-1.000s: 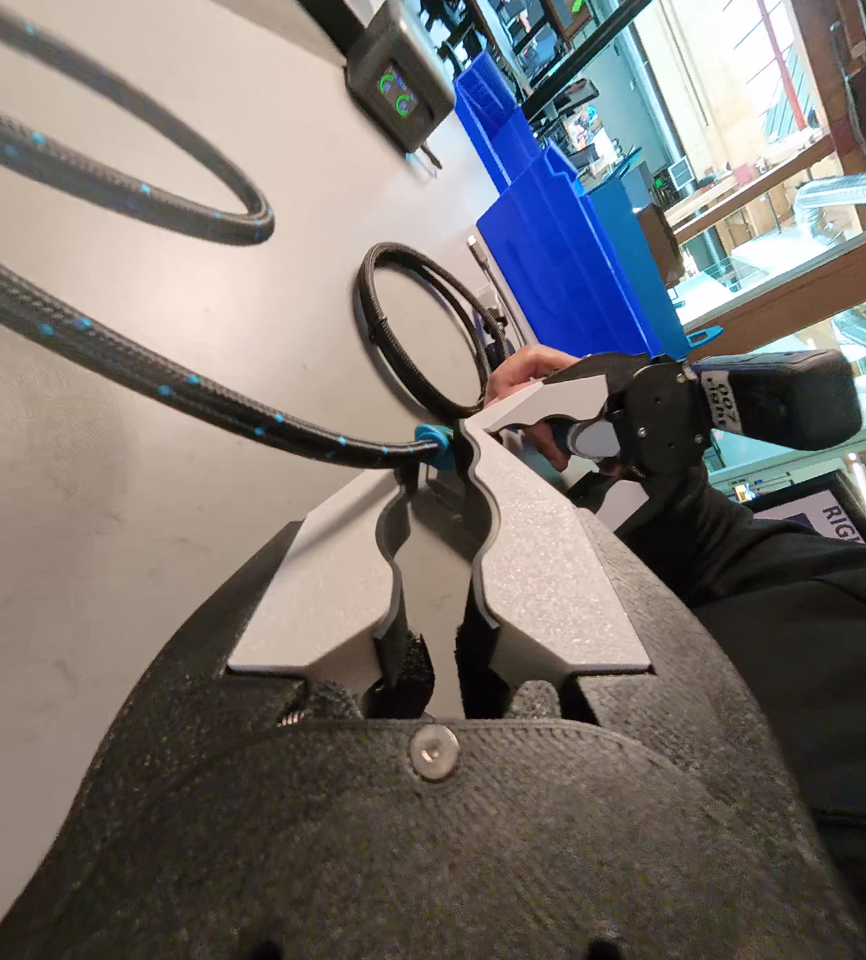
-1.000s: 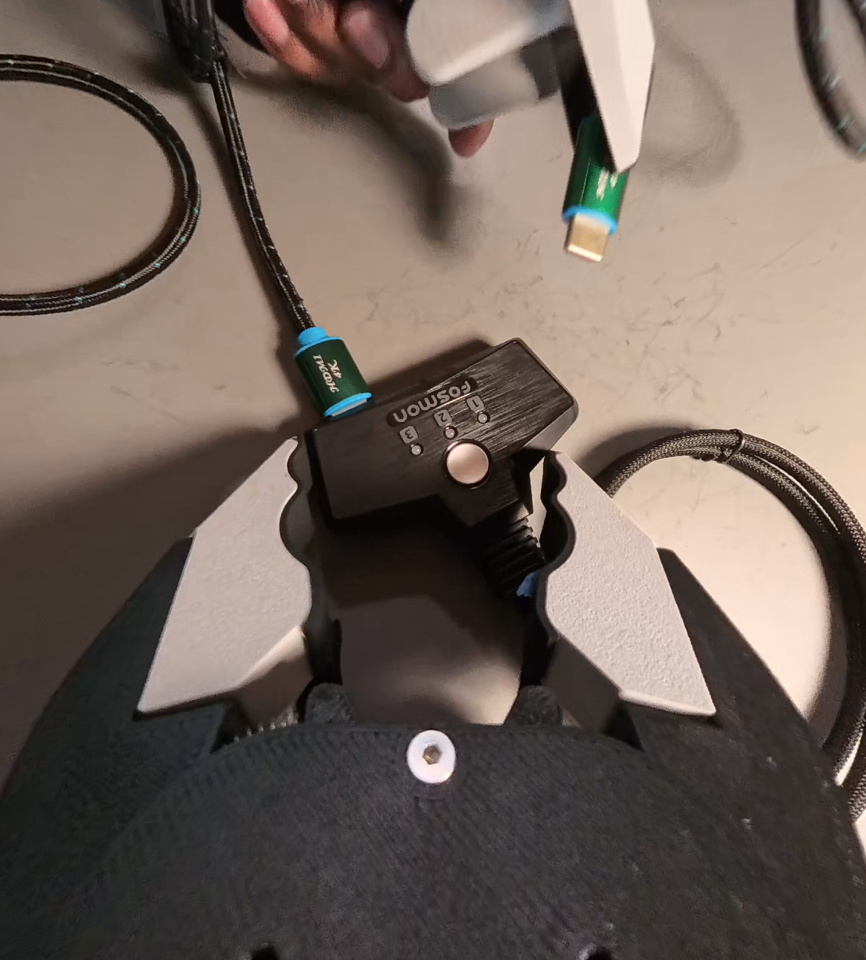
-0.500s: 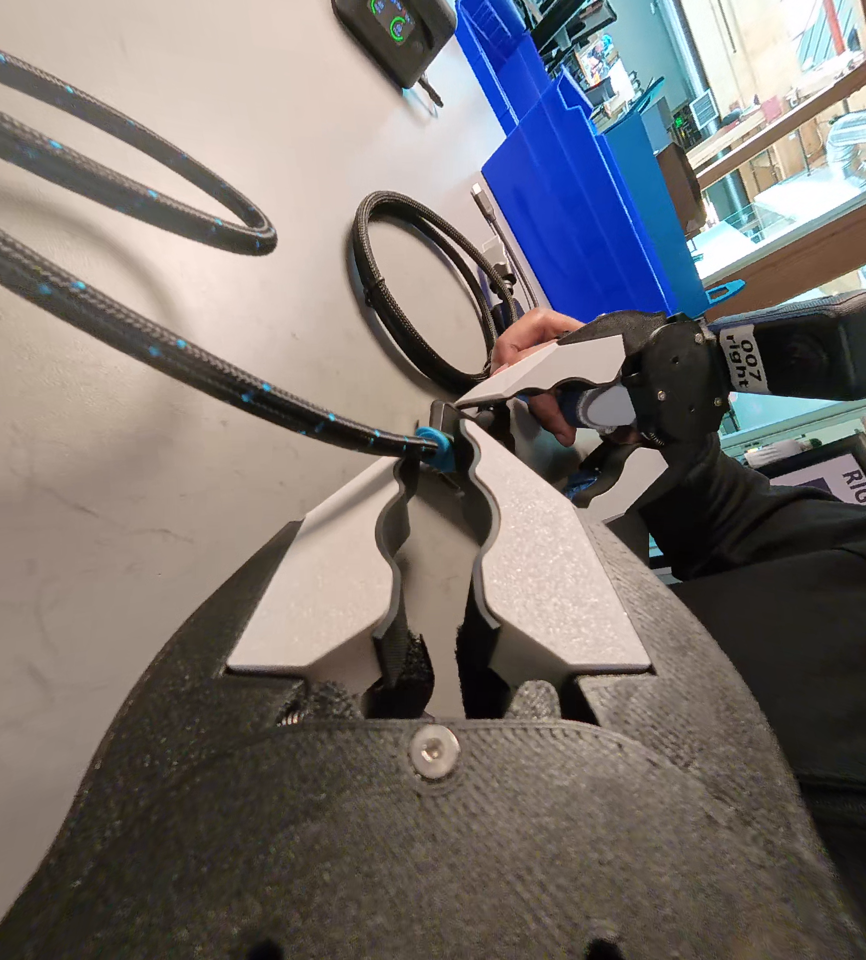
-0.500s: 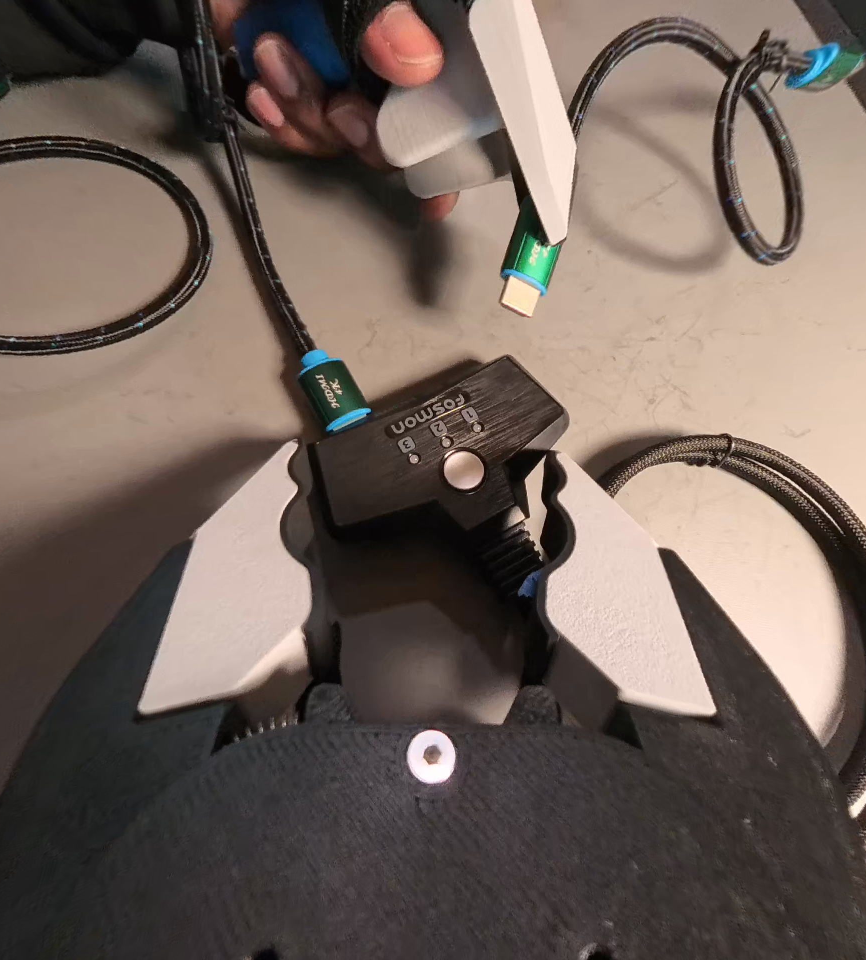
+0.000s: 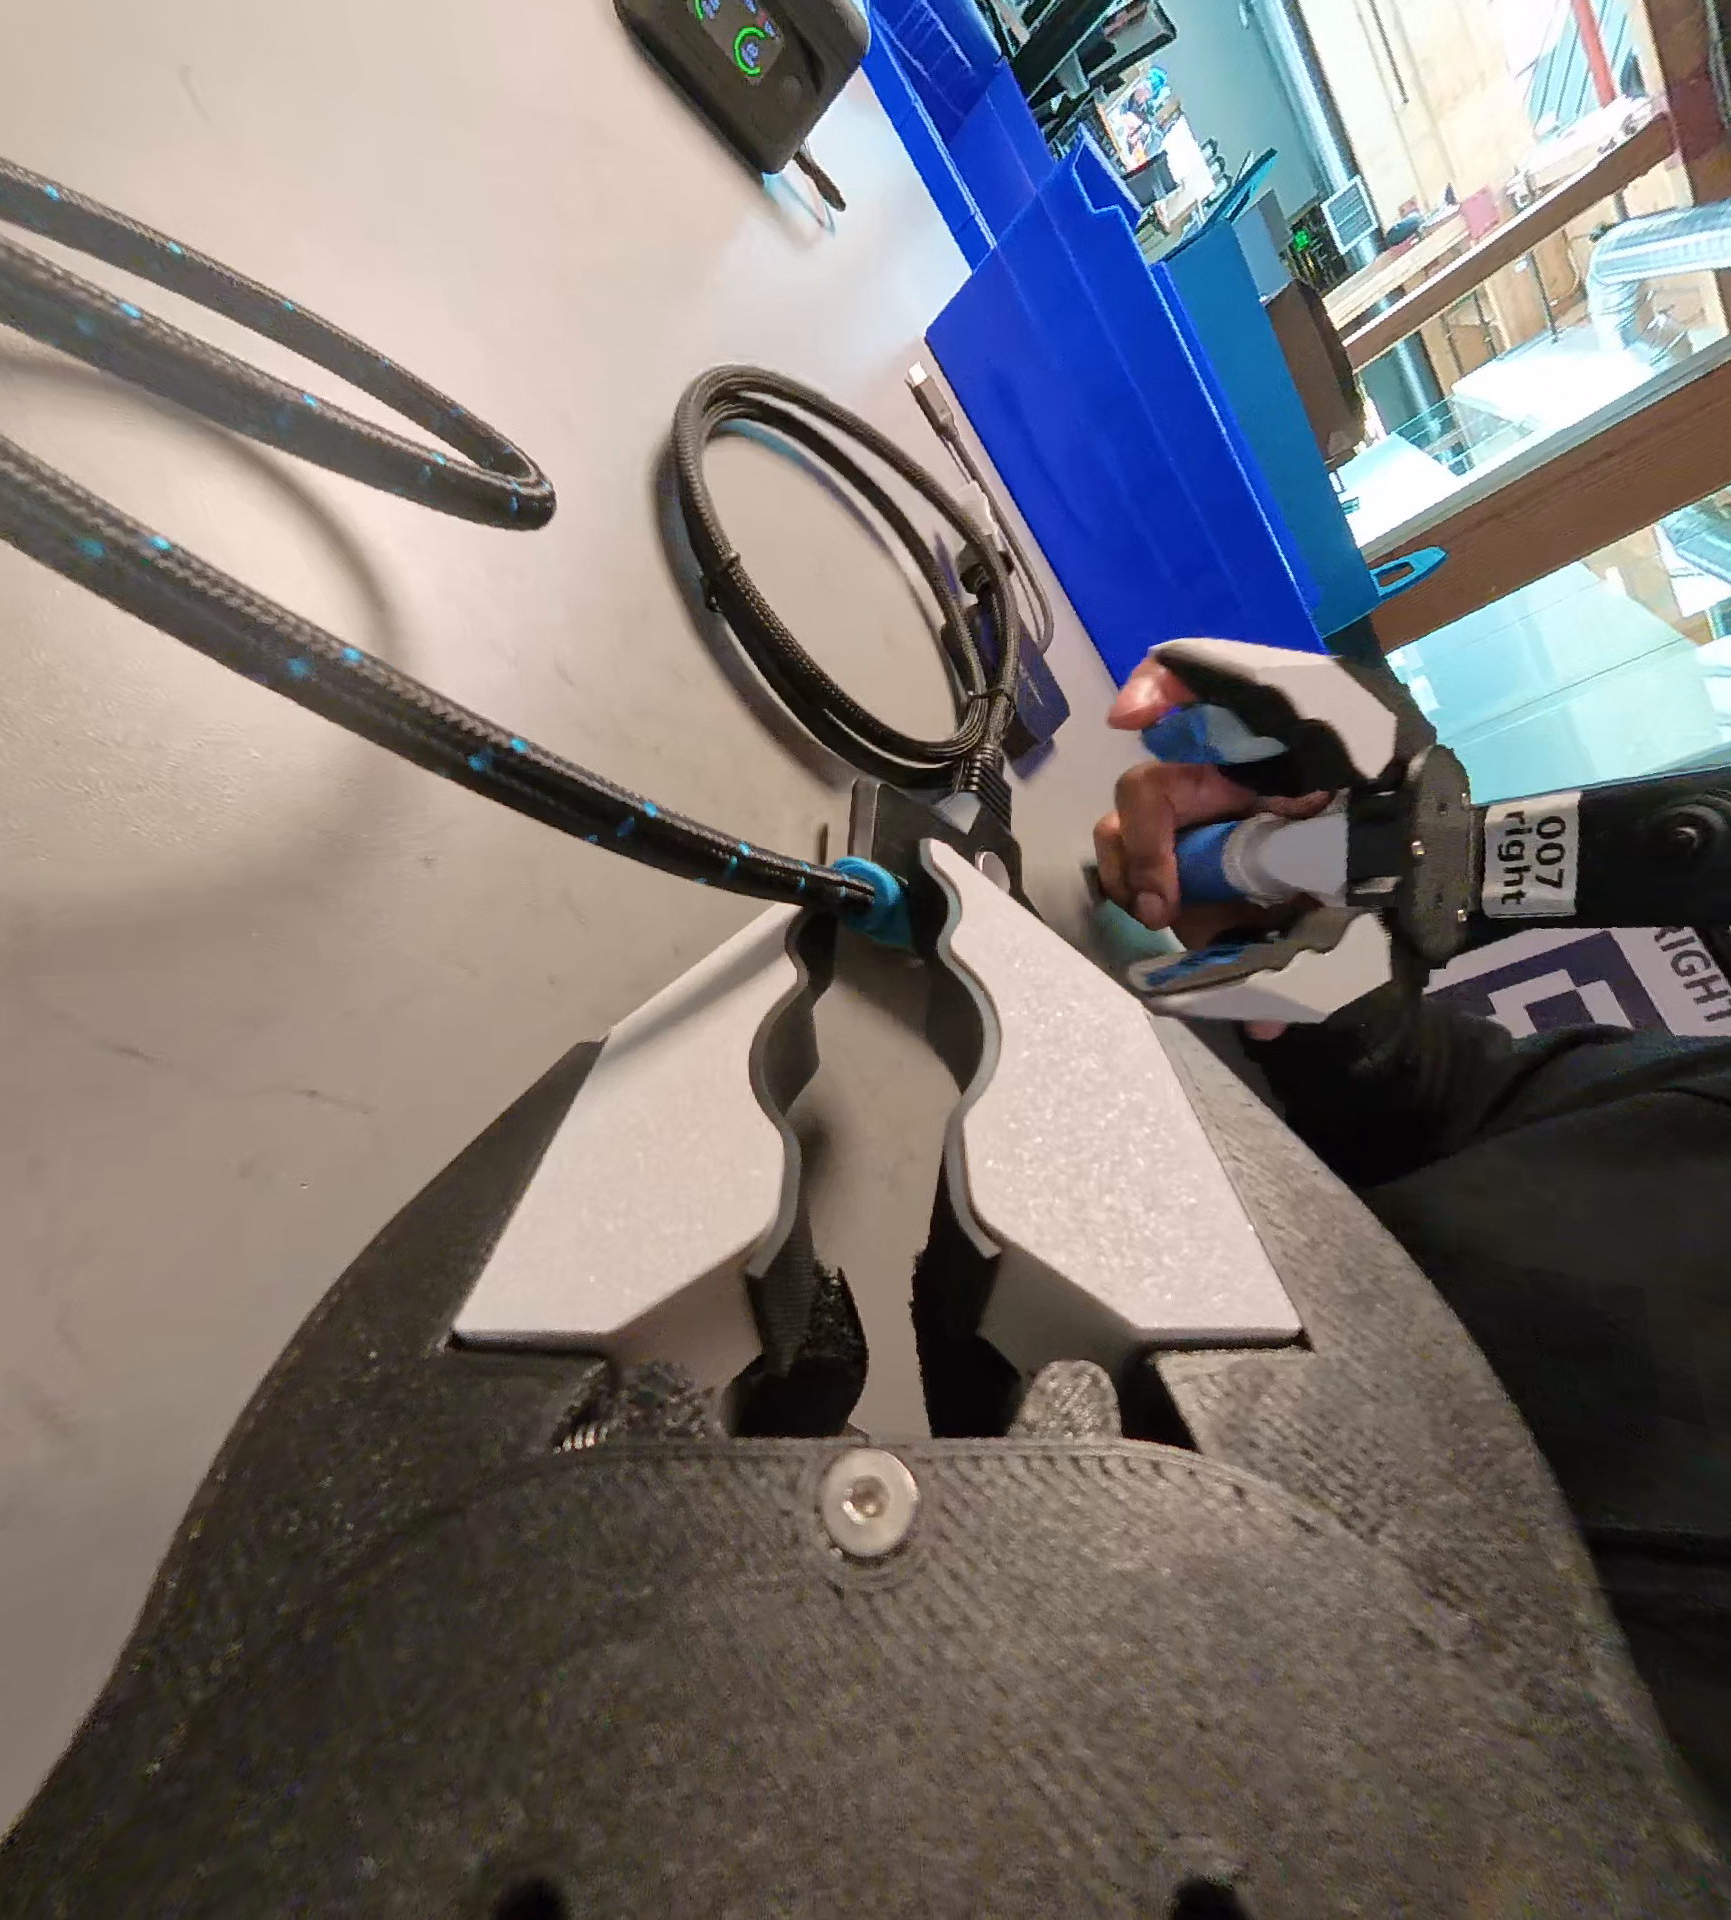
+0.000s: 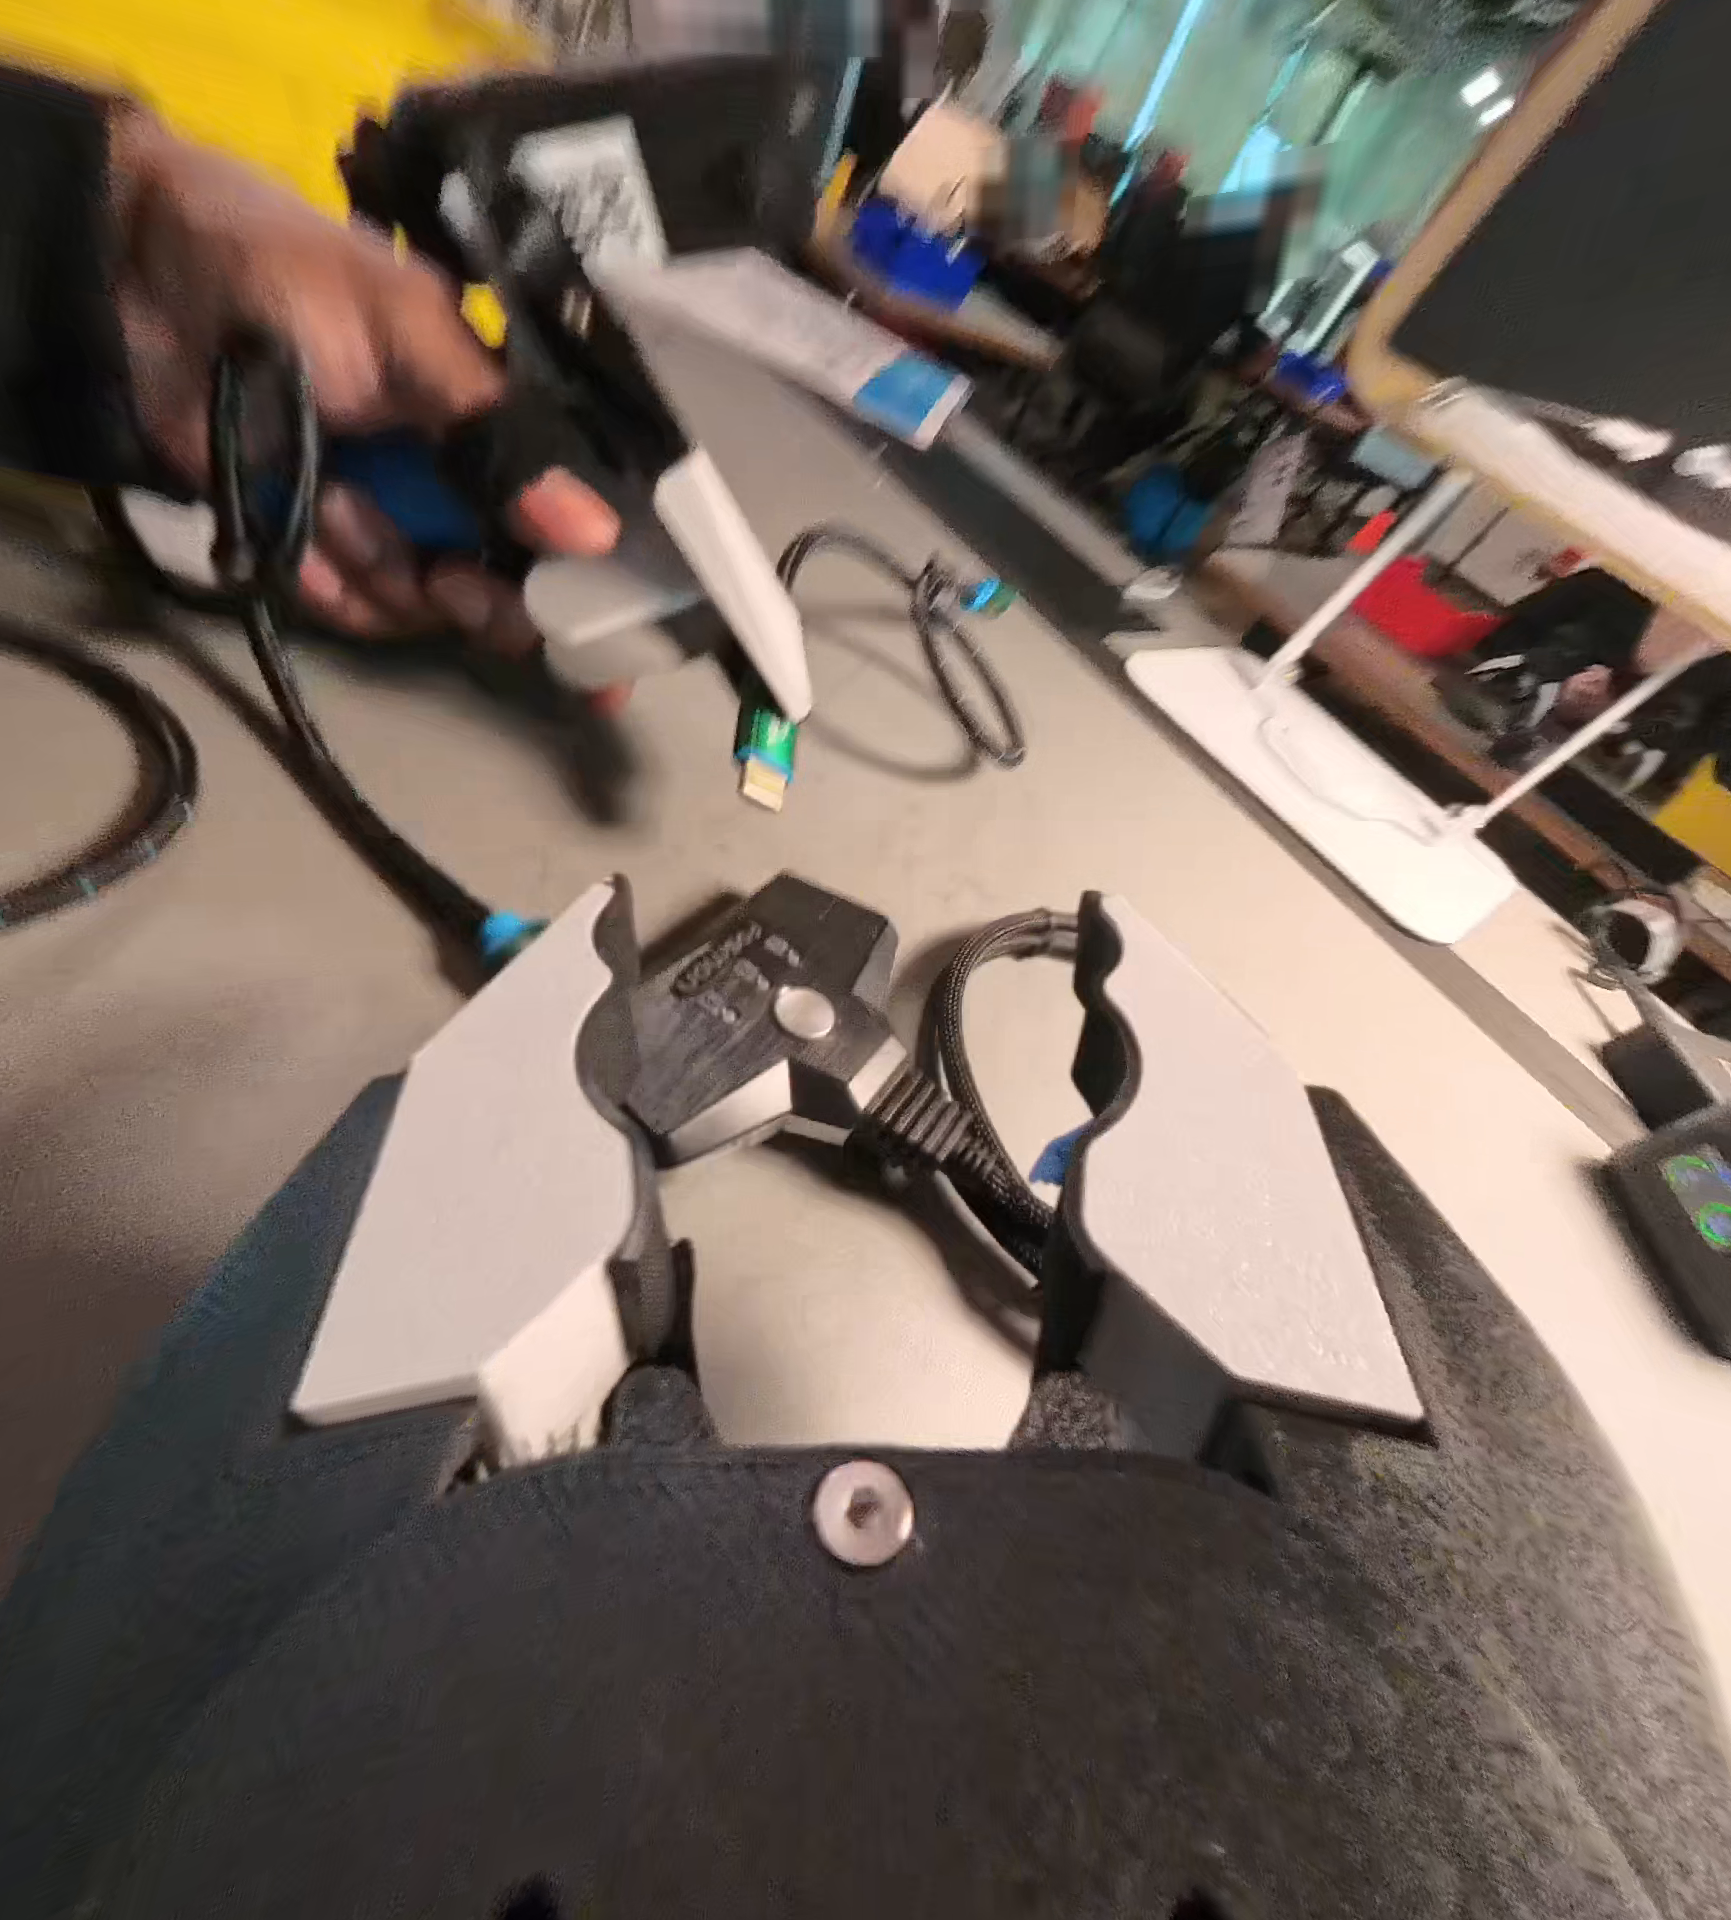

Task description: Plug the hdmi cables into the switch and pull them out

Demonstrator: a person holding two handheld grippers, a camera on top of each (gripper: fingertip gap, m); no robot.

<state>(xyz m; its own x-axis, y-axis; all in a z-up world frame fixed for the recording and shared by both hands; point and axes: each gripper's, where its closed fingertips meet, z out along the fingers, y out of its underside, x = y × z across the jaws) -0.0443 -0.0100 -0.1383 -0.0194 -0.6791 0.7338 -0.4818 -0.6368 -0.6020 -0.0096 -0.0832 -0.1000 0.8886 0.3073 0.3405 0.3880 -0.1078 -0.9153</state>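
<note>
Fingers first: both pairs are flat grey plates with wavy inner edges on rough black printed bodies. Under them lies the smooth grey table (image 6: 944, 831), scuffed in places. On it, between my right gripper's (image 6: 856, 920) widely spread fingers, rests the switch (image 6: 767, 1013), a brushed black block with a round metal button and a ribbed black tail; the left fingertip looks to be against its side, the right one stands clear, so nothing is grasped. A braided black cable (image 6: 341, 790) with a blue collar meets its far left side. My left gripper (image 5: 871, 914) is clenched on a green plug (image 6: 765, 743) with a gold tip, held above the table beyond the switch.
</note>
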